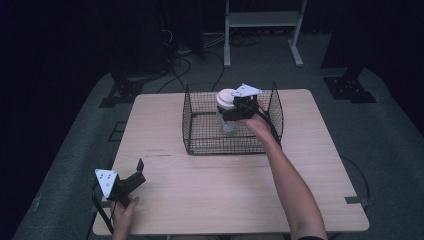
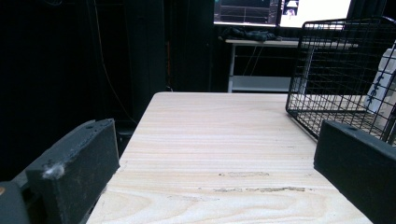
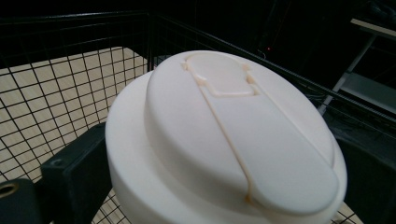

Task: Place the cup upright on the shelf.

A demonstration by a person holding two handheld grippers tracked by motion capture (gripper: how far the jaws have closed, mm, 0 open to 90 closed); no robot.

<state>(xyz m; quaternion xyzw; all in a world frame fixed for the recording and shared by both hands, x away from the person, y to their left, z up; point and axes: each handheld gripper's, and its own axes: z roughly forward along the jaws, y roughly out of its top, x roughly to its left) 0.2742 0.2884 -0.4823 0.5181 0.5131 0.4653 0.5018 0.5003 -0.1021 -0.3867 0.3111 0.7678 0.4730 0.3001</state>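
Observation:
A clear jar (image 1: pixel 229 123) with a wide white lid (image 1: pixel 226 98) stands upright inside the black wire basket (image 1: pixel 200 149) at the table's far middle. My right gripper (image 1: pixel 233 112) reaches in from the right and is shut on the jar just below the lid. In the right gripper view the lid (image 3: pixel 224 140) bulges between the two black jaws of the right gripper (image 3: pixel 222 186). Whether the jar rests on the basket floor I cannot tell. My left gripper (image 1: pixel 141 172) sits low at the table's front left corner, open and holding nothing, as the left gripper (image 2: pixel 215 140) jaws show wide apart.
The wooden table (image 1: pixel 210 185) is bare between the basket and the front edge. The basket's mesh wall (image 2: pixel 336 60) stands ahead and to the right of the left gripper. A white desk frame (image 1: pixel 262 20) and dark stands lie beyond the table.

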